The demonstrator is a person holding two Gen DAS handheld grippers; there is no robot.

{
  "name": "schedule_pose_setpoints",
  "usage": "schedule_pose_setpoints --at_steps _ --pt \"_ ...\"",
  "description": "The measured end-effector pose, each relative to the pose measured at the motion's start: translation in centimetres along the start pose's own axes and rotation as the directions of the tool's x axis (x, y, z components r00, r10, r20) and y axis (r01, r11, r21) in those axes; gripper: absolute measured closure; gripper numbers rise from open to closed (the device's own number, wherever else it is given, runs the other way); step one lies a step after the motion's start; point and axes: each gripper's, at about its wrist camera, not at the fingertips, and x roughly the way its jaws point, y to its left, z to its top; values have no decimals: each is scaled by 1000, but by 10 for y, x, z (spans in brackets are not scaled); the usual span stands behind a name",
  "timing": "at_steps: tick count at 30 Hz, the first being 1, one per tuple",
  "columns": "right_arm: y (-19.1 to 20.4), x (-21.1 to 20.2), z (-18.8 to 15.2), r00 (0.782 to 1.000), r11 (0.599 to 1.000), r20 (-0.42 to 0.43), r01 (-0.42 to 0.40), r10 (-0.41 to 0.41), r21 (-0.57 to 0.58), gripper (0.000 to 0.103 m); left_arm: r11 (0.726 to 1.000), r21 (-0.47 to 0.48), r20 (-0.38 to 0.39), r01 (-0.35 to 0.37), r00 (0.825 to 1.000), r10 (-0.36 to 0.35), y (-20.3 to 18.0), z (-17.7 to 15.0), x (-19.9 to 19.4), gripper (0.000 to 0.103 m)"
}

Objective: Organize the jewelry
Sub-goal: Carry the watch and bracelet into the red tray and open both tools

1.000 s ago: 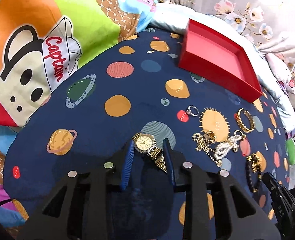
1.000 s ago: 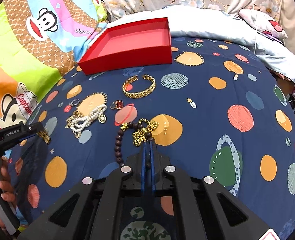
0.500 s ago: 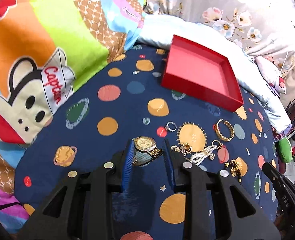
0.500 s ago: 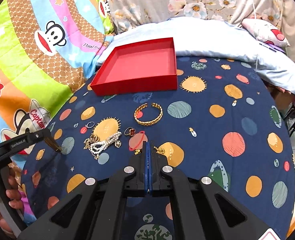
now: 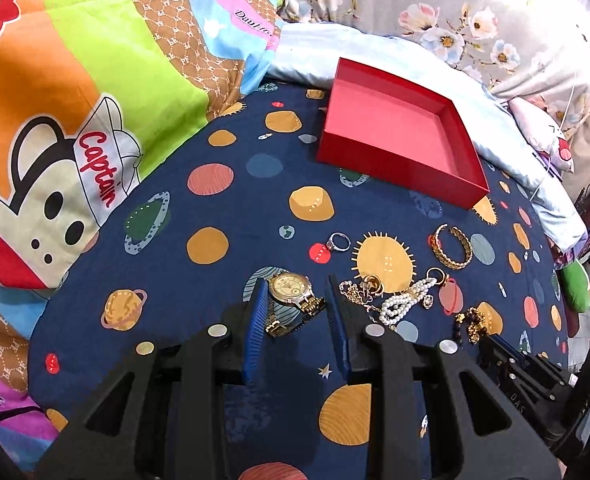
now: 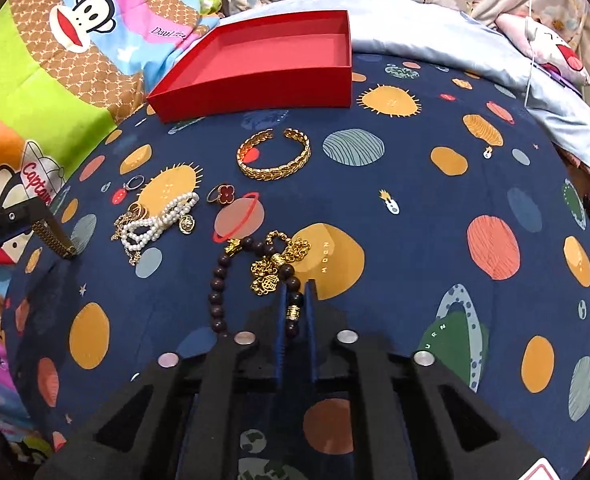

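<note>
An empty red tray [image 5: 399, 132] [image 6: 271, 56] sits at the far side of the navy planet-print sheet. My left gripper [image 5: 295, 296] holds a gold watch [image 5: 291, 290] between its blue fingers, lifted off the sheet; the watch strap hangs from the gripper in the right wrist view [image 6: 53, 238]. My right gripper [image 6: 295, 300] is shut on a dark bead bracelet [image 6: 255, 272] with gold charms. On the sheet lie a gold cuff bracelet [image 6: 275, 154], a pearl strand [image 6: 155, 224], a red clover ring [image 6: 221, 194] and a silver ring [image 5: 339, 242].
Colourful cartoon pillows [image 5: 75, 100] rise on the left. A pale blue pillow [image 6: 455, 40] and floral bedding lie behind the tray. The bed edge drops off at the right.
The left gripper has lifted the watch and drawn back from the sheet. The right gripper has risen, then come down again with the bead bracelet between its fingers.
</note>
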Motion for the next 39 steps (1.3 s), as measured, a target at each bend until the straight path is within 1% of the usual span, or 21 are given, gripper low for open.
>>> schedule_pose_setpoints --at_steps 2,5,10,12,18,22,26,30,34,36,39 --pt "-1 -3 1 1000 1000 6 -9 9 3 96 1000 -2 -1 4 1000 -4 0 1 0 75" --pt "-1 -16 7 999 1000 37 -26 25 11 96 1000 3 10 9 1000 -9 -2 3 -3 75" --pt "2 -51 29 990 997 114 -80 77 18 96 999 13 30 33 999 -33 -8 12 -13 75" --pt "4 -62 39 986 996 143 -88 86 9 96 999 26 44 41 998 -43 -12 18 -19 75" --pt "6 -85 82 971 993 212 -112 115 -25 96 994 79 83 75 993 -81 -29 48 -28 75" --pt "3 -84 120 959 992 253 -122 128 -41 96 987 117 107 114 986 -127 -45 83 -26 75" --pt "-1 -68 167 951 990 274 -135 143 -50 96 977 167 142 129 978 -154 -65 127 -11 75" --pt "-5 -41 214 947 989 286 -137 148 -59 96 971 210 176 110 973 -148 -87 169 17 75" --pt "-11 -1 257 951 986 259 -166 169 -36 96 970 223 191 101 971 -145 -100 202 51 75" --pt "-12 20 270 956 985 239 -169 172 -30 96 970 218 192 105 970 -149 -104 214 70 75" --pt "-11 48 283 963 987 215 -159 163 -37 96 973 204 175 110 974 -146 -108 229 102 75"
